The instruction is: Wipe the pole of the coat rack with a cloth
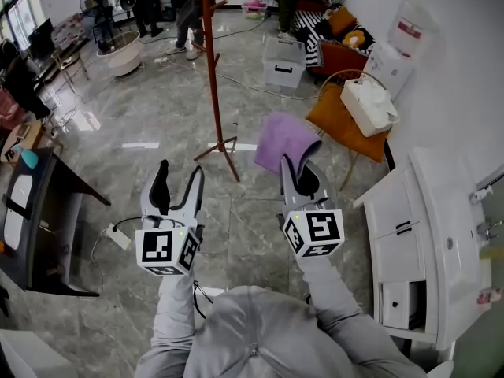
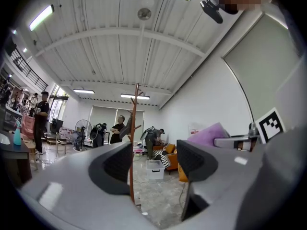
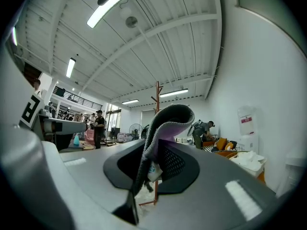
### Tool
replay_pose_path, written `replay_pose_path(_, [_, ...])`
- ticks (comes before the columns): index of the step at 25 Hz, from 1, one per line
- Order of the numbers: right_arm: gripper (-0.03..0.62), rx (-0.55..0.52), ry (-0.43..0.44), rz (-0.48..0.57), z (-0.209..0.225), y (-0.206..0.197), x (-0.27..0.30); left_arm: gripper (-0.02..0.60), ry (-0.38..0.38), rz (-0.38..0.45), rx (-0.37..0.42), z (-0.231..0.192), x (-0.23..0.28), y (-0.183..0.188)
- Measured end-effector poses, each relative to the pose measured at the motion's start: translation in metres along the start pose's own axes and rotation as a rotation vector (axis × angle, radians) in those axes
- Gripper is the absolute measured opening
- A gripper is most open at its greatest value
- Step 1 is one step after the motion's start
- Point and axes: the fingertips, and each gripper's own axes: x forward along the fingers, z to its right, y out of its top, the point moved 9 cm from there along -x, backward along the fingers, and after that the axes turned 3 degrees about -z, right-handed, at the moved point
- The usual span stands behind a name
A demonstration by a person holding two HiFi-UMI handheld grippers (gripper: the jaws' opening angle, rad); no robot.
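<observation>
The coat rack's reddish-brown pole [image 1: 211,61] rises from splayed feet on the grey marble floor, ahead of both grippers. It also shows between the left jaws as the pole [image 2: 133,147] and behind the cloth as the pole [image 3: 157,143]. My right gripper [image 1: 298,172] is shut on a purple cloth [image 1: 283,140], which folds up over the jaws; the cloth [image 3: 165,123] fills the gap in the right gripper view. My left gripper [image 1: 178,181] is open and holds nothing, to the left of the pole's base. Neither gripper touches the rack.
A white cabinet [image 1: 417,242] stands at the right. An orange chair [image 1: 342,124] with a white bag sits beyond it. A dark table [image 1: 39,211] is at the left, with a power strip [image 1: 118,236] on the floor. A clear bin [image 1: 283,61], a fan [image 1: 106,6] and people are further back.
</observation>
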Motion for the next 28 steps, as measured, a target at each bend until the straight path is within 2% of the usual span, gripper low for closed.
replay_pose_path(9, [0.052,-0.008,-0.047,-0.003,-0.024,-0.002,0.006,0.317,-0.04,0.0,-0.015,-0.032,0.0,-0.011])
replay_pose_path(14, [0.052,-0.022,-0.074,-0.002,-0.022,-0.003,0.011,0.316,-0.061,-0.012,-0.02,-0.04,0.011,-0.019])
replay_pose_path(21, [0.052,-0.004,-0.061,0.004,0.009,-0.012,0.045,0.318,-0.047,-0.025,-0.006,-0.039,0.049,-0.027])
replay_pose_path(28, [0.052,0.009,0.034,0.007,0.068,-0.02,0.115,0.318,0.034,-0.027,0.01,-0.028,0.12,-0.032])
